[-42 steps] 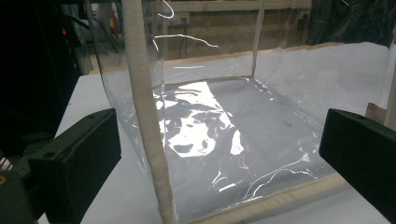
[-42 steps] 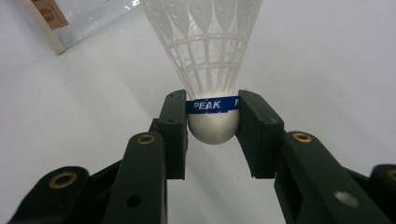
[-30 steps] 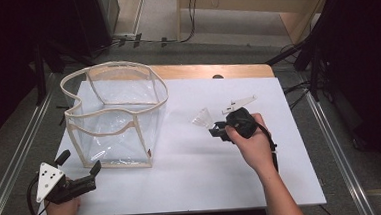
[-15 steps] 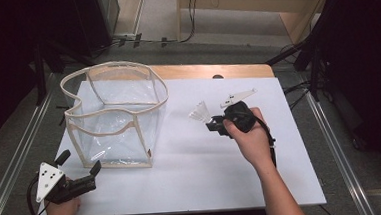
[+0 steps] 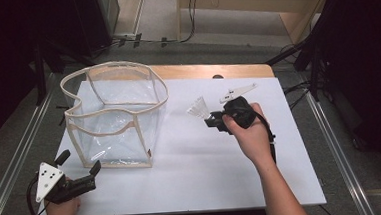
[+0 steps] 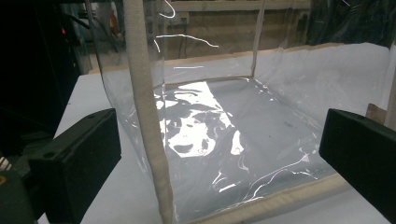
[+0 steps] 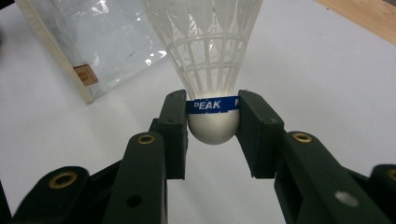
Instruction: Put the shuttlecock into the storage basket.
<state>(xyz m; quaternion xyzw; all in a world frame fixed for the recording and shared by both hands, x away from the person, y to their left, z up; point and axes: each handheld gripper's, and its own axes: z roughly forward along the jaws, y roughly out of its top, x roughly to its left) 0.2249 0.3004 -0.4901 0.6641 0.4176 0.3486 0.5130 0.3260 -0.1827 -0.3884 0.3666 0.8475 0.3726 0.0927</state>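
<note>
Jaws spread wide and gripping nothing, the left gripper (image 5: 78, 182) is waiting at the near left of the table (image 5: 193, 187), just before the clear bag (image 5: 114, 117), which is standing open and holding nothing. Right of it, the right gripper (image 5: 213, 120) is clamping the shuttlecock (image 5: 198, 107) by its cork above the table, so the pickup looks done and the drop into the bag is remaining. The right gripper view is revealing the blue PEAK band (image 7: 212, 104) between the jaws.
</note>
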